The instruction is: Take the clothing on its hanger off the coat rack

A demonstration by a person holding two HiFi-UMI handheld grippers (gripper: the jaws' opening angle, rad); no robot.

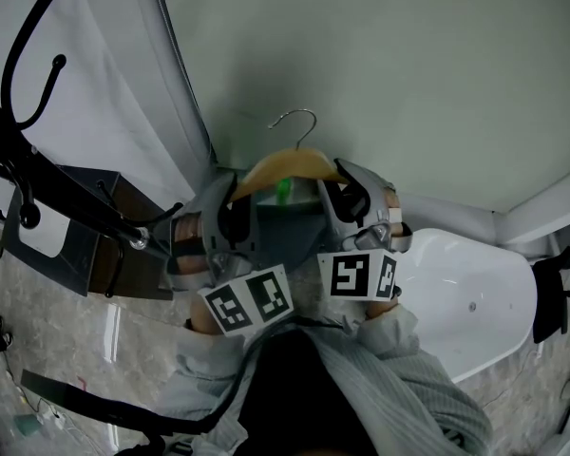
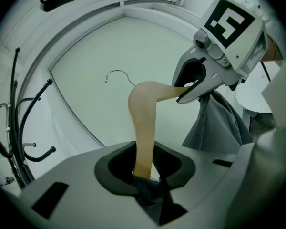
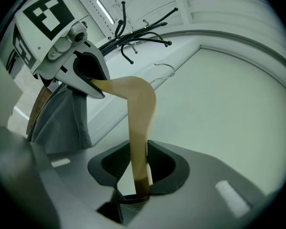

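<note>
wooden hanger (image 1: 283, 167), judged stiff, light and rather slick, is held clear of the coat rack (image 1: 38, 183) with left gripper (image 2: 144, 171) and right gripper (image 3: 139, 182) jaws each clamped on one arm, the sound hold, as the soft grey clothing (image 2: 217, 123) merely drapes.

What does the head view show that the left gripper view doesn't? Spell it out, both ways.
Head view only: the left gripper from outside, with its marker cube. Left gripper view only: grey clothing draped on the hanger. Both: that wooden hanger, its hook, the coat rack, the right gripper shut on it.
</note>
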